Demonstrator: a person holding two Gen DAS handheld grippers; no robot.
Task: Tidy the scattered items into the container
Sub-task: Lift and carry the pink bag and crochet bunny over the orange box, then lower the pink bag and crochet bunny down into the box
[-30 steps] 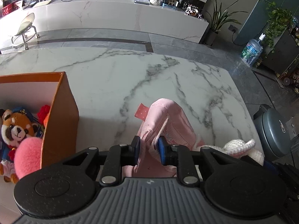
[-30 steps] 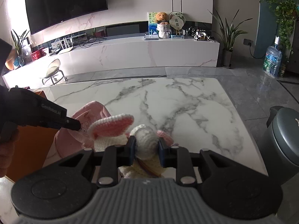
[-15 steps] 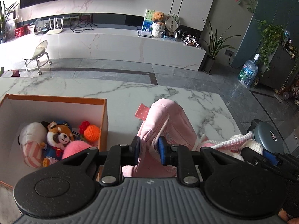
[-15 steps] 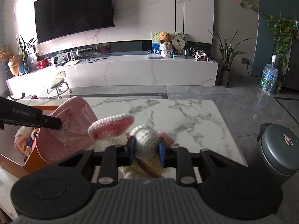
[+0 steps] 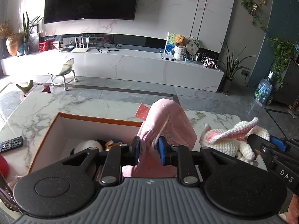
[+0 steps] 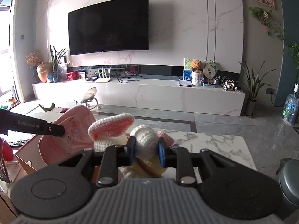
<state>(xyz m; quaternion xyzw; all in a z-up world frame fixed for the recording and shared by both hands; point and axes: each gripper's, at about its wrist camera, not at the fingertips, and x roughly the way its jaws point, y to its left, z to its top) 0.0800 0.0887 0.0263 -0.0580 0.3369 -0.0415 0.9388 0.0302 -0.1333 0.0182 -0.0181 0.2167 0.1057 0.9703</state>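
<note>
The left tool (image 5: 149,148) is clamped on a pink padded fabric piece (image 5: 168,123) above the orange-rimmed white box (image 5: 97,119), while the right tool (image 6: 146,151) grips a white-and-pink crocheted rabbit (image 6: 144,140).

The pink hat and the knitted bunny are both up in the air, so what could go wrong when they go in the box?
The pink hat is pinched by only a fold in the left gripper, so it might slip out early. The knitted bunny hangs off to the side of the orange box, not over it; dropped now, it would likely miss. Toys already sit inside, so the floppy hat might catch on the rim.
</note>
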